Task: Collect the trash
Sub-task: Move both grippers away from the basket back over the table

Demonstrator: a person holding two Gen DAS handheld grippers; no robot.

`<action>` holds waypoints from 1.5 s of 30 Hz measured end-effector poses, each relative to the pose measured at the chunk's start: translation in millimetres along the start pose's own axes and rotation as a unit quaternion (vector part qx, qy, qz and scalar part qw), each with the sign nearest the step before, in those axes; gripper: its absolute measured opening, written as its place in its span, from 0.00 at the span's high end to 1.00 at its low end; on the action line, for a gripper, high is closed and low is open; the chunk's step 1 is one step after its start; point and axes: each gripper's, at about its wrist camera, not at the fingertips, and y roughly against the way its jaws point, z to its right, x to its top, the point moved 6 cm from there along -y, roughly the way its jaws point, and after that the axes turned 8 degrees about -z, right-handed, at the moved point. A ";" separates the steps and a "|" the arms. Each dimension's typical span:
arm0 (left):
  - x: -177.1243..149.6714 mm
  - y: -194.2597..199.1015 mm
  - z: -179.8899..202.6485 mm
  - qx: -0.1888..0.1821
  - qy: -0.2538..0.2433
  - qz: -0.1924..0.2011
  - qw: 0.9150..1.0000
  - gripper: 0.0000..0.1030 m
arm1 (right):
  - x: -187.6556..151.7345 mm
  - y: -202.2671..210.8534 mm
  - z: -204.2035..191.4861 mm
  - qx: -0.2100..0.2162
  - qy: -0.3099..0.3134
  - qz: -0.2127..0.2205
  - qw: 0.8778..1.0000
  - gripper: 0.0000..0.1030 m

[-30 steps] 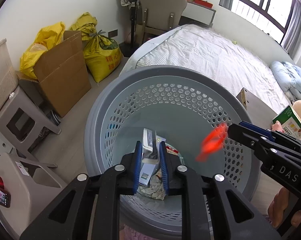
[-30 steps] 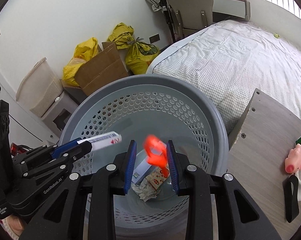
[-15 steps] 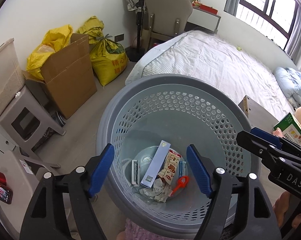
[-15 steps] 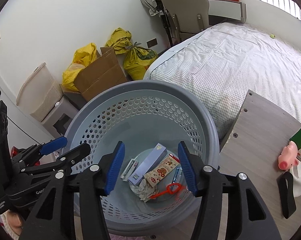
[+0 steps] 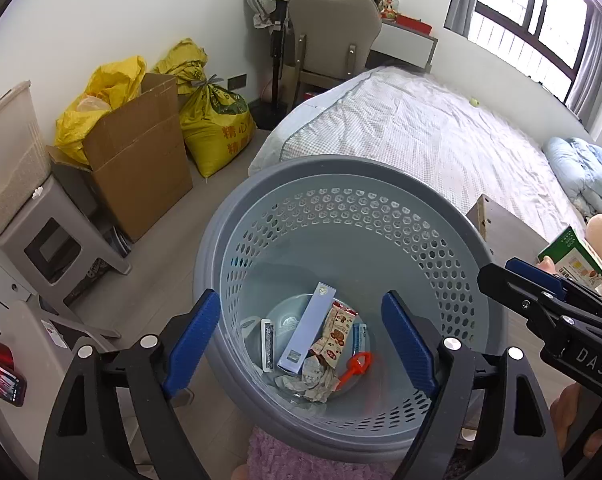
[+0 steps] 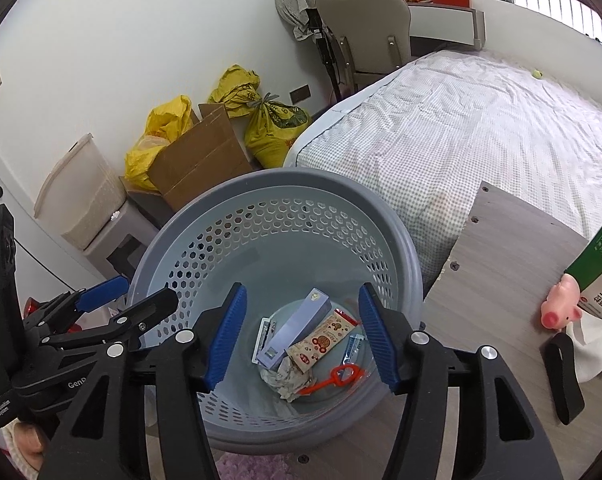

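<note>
Pink pig toy (image 6: 559,309) on table (image 6: 501,264): right wrist only.

Both wrist views look steeply down, close above the shared basket (image 5: 237,216).

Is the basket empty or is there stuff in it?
Not empty. The basket holds a blue box, a snack wrapper, crumpled paper and a red scoop.

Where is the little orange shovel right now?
The orange shovel lies on the bottom of the grey basket, right of the crumpled paper, below the snack wrapper.
</note>
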 end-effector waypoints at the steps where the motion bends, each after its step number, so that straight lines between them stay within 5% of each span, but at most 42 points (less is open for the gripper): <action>1: -0.9 1.1 1.4 0.000 -0.001 0.001 1.000 0.20 | -0.7 1.1 0.9 0.000 0.000 0.001 1.000 0.45; 45: -38.5 32.8 109.1 -0.041 -0.090 0.011 0.995 0.11 | -105.1 96.1 113.5 -0.083 -0.105 0.041 0.990 0.41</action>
